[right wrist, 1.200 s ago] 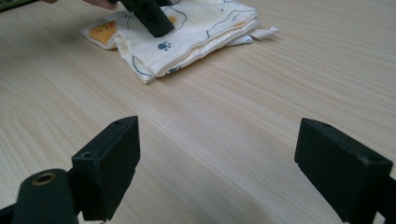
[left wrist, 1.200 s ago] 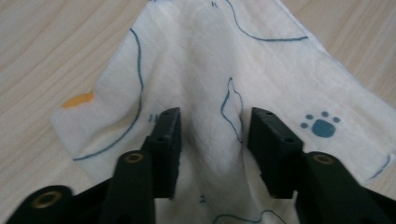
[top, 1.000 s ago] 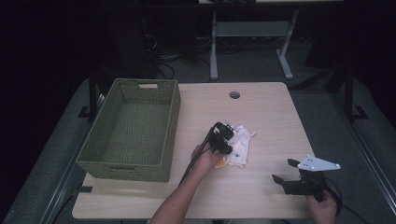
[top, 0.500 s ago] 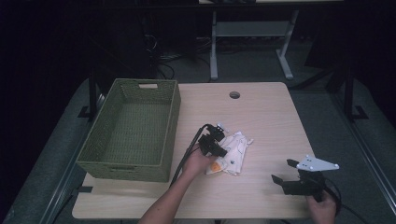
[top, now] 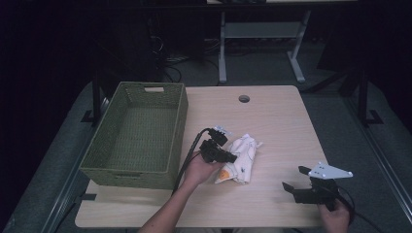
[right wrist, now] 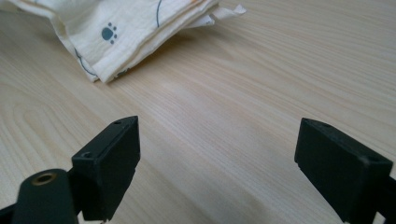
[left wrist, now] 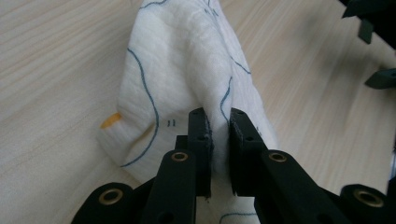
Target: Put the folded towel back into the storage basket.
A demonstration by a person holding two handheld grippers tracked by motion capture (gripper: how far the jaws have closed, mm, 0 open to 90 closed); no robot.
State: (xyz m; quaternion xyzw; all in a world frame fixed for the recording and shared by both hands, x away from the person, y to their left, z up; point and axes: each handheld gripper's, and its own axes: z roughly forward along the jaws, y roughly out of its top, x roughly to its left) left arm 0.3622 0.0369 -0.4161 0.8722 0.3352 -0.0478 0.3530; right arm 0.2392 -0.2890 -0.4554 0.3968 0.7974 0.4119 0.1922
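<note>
cloth is the thing in hand: a white folded cotton cloth point(top: 240, 158) with thin blue lines, a small paw print and an orange patch, lying on the pale wooden table point(top: 272, 121) just right of the green woven basket point(top: 138, 133).

the risk, as i judge it, is a thin grip. the left gripper point(left wrist: 217, 123) has pinched up a single ridge of fabric, so a lift may take only the top layer; the folds below could slide out, unfurl and drag across the table, or the ridge could slip free if the pull turns sideways toward the basket. a trailing edge might also catch on the basket rim.

the ridge stands between the left gripper's jaws, which have just been closing and now clench it from both sides, the rest of the cloth spreading away ahead of them onto the table. the right gripper point(right wrist: 217, 163) rests near the table's front right corner, jaws spread wide with nothing between them, the cloth well apart from it.
</note>
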